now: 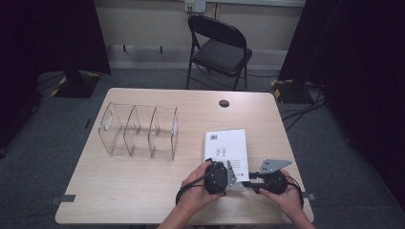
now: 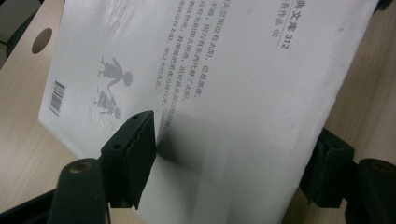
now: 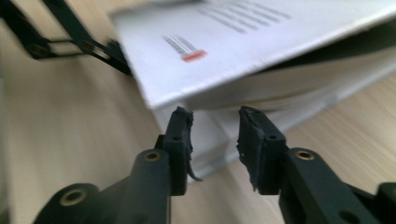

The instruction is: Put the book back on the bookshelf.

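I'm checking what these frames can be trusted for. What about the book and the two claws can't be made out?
- Book front cover: faces the table.
- Its printed lines: blurred in the right gripper view.
- Left claw tips, high view: hidden by its own body.
- Right claw contact with the pages: unclear, blurred.

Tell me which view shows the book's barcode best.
The left gripper view: the barcode on the book is close and sharp. The high view shows it as a tiny mark. The right gripper view gives a blurred cover.
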Available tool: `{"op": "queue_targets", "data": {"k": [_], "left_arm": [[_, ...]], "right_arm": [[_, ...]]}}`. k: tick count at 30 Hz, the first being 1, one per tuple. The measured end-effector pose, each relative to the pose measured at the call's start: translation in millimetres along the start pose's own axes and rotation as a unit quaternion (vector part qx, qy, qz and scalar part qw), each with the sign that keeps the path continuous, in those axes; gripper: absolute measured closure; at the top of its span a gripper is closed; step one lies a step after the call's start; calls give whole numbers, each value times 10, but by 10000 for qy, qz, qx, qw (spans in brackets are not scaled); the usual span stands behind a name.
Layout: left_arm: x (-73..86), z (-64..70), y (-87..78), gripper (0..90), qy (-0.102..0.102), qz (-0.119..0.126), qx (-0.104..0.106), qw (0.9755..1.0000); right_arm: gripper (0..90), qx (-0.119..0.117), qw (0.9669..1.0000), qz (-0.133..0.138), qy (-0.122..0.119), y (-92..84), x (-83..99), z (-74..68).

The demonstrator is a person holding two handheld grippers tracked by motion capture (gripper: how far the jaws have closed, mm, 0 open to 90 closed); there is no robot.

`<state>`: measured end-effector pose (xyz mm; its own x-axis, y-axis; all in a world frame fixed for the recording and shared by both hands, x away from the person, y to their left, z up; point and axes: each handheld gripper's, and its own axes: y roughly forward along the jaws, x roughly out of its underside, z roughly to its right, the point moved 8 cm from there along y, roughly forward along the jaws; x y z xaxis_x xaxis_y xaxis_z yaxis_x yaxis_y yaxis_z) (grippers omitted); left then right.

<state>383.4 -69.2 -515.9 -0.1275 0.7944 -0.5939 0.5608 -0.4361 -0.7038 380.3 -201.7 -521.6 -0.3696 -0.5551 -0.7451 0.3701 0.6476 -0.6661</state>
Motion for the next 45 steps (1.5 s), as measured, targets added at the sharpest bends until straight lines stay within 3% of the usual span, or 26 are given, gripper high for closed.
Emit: {"op": "queue_targets", "data": {"k": [3, 6, 7, 10, 11, 14, 15, 16, 19, 20, 24, 25, 29, 33, 36, 37, 39, 40, 44, 45], "left_arm": [[11, 1, -1, 299, 121, -7, -16, 9999], [10, 1, -4, 290, 101, -18, -22, 9999], [12, -1, -1, 254, 173, -31, -10, 9998], [3, 8, 35, 197, 106, 77, 62, 9999], [-4, 5, 74, 143, 227, 123, -17, 9997], [-10, -10, 100, 155, 404, 116, -174, 9990], [-14, -19, 82, 223, 271, 78, -222, 9994], [-14, -19, 82, 238, 271, 78, -222, 9994], [-53, -13, 26, 296, 491, -54, -282, 9984], [-56, -4, 15, 341, 515, -109, -276, 9982], [-87, -45, -53, 373, 498, -195, -218, 9983], [-92, -60, -79, 400, 459, -248, -236, 9984], [-122, -122, -154, 425, 522, -330, -179, 9979], [-150, -196, -227, 448, 534, -514, -122, 9972], [-188, -246, -261, 459, 369, -496, -56, 9981], [-207, -280, -294, 470, 396, -555, -34, 9977], [-233, -311, -325, 482, 356, -574, -46, 9977], [-241, -322, -333, 489, 288, -583, -73, 9979], [-267, -343, -344, 496, 284, -601, -80, 9978], [-269, -344, -344, 496, 338, -666, -39, 9972]], "right_arm": [[635, 9, 10000, -41, -16, 71, -34, -4], [636, 60, 9999, -83, -34, 96, -51, -16], [637, -35, 10000, 35, 42, 96, -72, -45], [637, -44, 10000, 45, 69, 85, -80, -55], [641, -97, 9998, 105, 127, 68, -97, -64], [642, -135, 9997, 147, 170, 56, -113, -68], [640, -181, 9996, 138, 191, 53, -115, -75], [640, -181, 9996, 138, 191, 53, -115, -75], [631, -262, 9991, 211, 241, 50, -98, -64], [518, -150, 9997, 213, 14, 48, -84, -44], [472, -110, 9998, 49, -187, 43, -47, -44], [430, 1, 9991, -64, -411, 45, -4, -45], [400, 40, 9981, -214, -572, 55, 62, -36], [376, 28, 9984, -308, -475, 53, 138, 25], [343, 12, 9989, -244, -390, 40, 165, 64], [336, 196, 9985, -319, -400, 22, 196, 108], [333, 234, 9979, -398, -447, 37, 234, 132], [325, 361, 9966, -509, -535, 56, 258, 144], [321, 416, 9964, -382, -633, 120, 206, 130], [317, 415, 9965, -207, -698, 185, 160, 134]]}}
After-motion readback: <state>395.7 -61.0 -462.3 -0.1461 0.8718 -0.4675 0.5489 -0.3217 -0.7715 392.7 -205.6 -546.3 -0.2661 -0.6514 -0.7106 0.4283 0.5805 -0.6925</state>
